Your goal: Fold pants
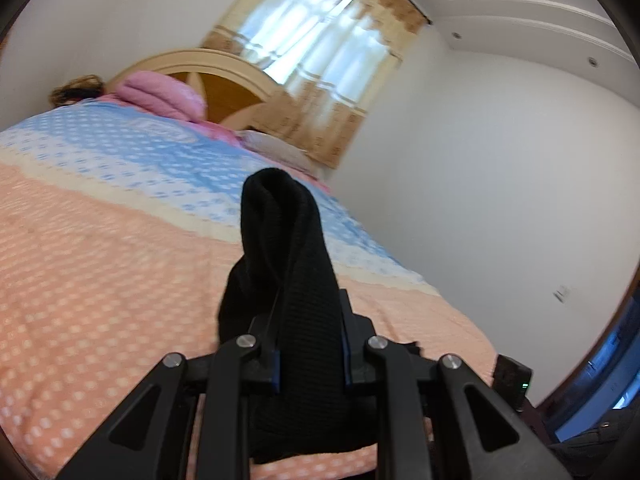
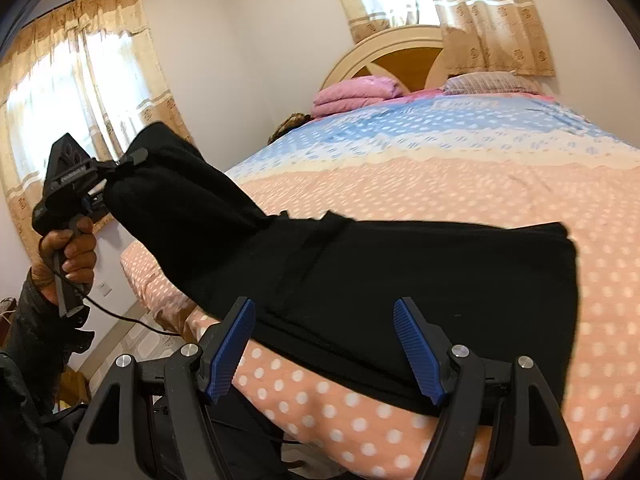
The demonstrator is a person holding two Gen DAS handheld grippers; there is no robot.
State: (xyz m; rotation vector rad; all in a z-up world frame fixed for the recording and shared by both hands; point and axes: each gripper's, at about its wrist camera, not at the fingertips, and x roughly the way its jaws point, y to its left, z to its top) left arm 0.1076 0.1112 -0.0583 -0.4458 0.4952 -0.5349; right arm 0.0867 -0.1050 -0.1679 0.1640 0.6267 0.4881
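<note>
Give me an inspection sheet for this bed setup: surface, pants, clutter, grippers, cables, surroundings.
Surface: bed with a peach, cream and blue dotted bedspread; near edge in view.
Job's things: black knit pants, one end lying flat on the bedspread, the other end lifted off the bed to the left.
Clutter: folded pink quilt and a pale striped pillow at the headboard, apart from the pants.
Grippers: left gripper jaws shut on the pants' raised end; right gripper jaws open, empty, at the pants' near edge.
Cables: black cable trailing from the left handle.
Surroundings: cream arched wooden headboard, beige curtained windows, white walls.
</note>
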